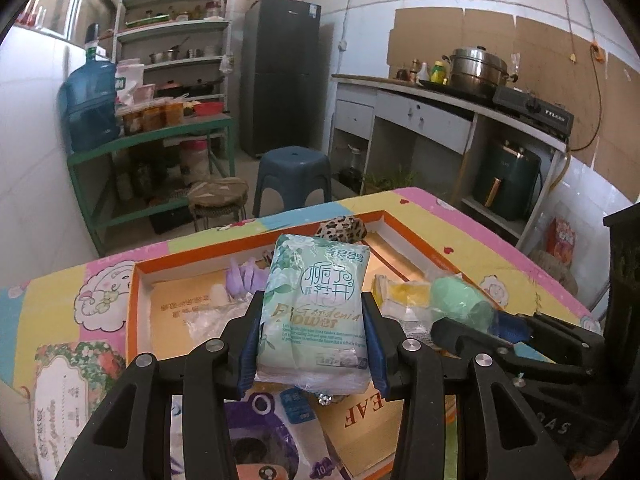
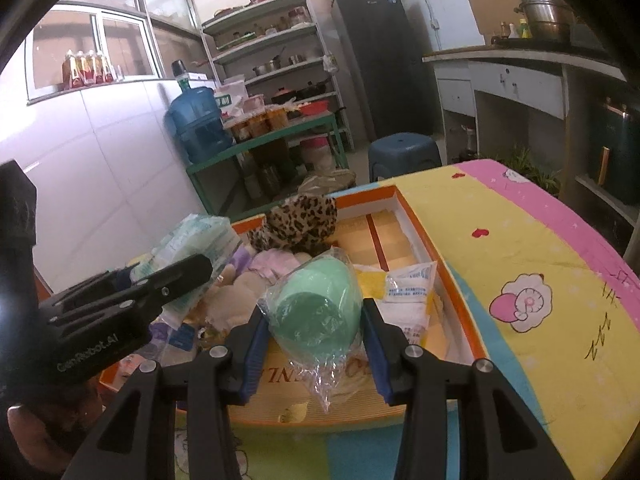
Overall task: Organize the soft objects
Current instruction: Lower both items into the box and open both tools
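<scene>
Orange cardboard walls frame the shallow box (image 1: 138, 280) that serves as the landmark here; it lies on a surface (image 2: 520, 248) covered with a pastel cartoon cloth. The left gripper (image 1: 312, 340) has its jaws clenched on a pale green tissue pack (image 1: 316, 304) printed with flowers, which it holds upright over the box's near side. The blue pads press into both long edges of the pack. The right gripper (image 2: 316, 344) grasps a mint-green roll wrapped in clear plastic (image 2: 316, 312), also above the box, toward its right half; loose plastic hangs below the roll. Each gripper shows in the other's view, side by side above the box.

Inside the box, at its far end, sits a leopard-print soft item (image 2: 300, 220). Nearer the middle lie a purple glove (image 1: 244, 280) and some pink fabric (image 2: 276, 262), with beige plush pieces just beside them. On the box's right side rests a yellow-and-white packet (image 2: 408, 284), close against the right wall. Beyond the box's far edge, on the floor, stands a blue plastic stool (image 1: 294, 176).
</scene>
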The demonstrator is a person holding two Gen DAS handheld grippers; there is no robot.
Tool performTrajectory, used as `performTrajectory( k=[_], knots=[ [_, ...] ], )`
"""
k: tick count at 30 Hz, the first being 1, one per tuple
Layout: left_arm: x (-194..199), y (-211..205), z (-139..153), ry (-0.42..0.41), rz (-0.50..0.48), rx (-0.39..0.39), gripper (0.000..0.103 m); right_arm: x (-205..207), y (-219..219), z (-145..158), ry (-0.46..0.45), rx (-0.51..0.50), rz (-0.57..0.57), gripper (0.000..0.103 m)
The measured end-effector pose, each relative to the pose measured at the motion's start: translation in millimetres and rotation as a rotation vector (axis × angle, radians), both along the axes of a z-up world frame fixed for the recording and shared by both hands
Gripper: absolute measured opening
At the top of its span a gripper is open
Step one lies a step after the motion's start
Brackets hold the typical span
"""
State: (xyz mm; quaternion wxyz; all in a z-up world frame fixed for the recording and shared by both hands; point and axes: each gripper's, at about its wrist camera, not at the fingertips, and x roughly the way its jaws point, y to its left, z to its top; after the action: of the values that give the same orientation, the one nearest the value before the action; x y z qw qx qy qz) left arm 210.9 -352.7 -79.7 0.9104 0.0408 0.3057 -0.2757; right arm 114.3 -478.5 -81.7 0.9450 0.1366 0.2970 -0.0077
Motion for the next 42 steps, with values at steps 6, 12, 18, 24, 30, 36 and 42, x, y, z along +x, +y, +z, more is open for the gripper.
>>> performTrajectory(
  k=[6,12,18,24,30,36,42],
  knots=[
    [6.4,-5.0,-8.7,0.035,-0.026,-0.003,0.046,8.1,-0.8,-7.4,0.037,0.013,0.012,0.046],
    [12.4,-7.5,-18.4,0.106,-0.068,-0.041,0.049,11.1,2.8,-9.3,0.062,0.012,0.011,0.047],
    [11.2,-8.5,-19.1,0.108,-0.065,-0.047,0.058,11.2,3.7,-9.2,0.071,0.007,0.005,0.049],
    [7.3,-6.6,-16.6,0.077,-0.065,-0.043,0.073,8.1,2.4,-7.9,0.07,-0.001,-0.004,0.053],
    [1.5,4.4,-5.8,0.041,-0.051,-0.072,0.073,2.3,2.0,-3.2,0.055,-0.008,-0.013,0.054],
    [-6.4,13.0,5.0,0.019,-0.038,-0.086,0.073,-2.1,5.6,3.9,0.04,-0.023,-0.012,0.054],
    [-12.7,21.9,13.1,0.008,-0.029,-0.099,0.073,-8.4,10.4,10.8,0.019,-0.031,-0.012,0.054]
  ],
)
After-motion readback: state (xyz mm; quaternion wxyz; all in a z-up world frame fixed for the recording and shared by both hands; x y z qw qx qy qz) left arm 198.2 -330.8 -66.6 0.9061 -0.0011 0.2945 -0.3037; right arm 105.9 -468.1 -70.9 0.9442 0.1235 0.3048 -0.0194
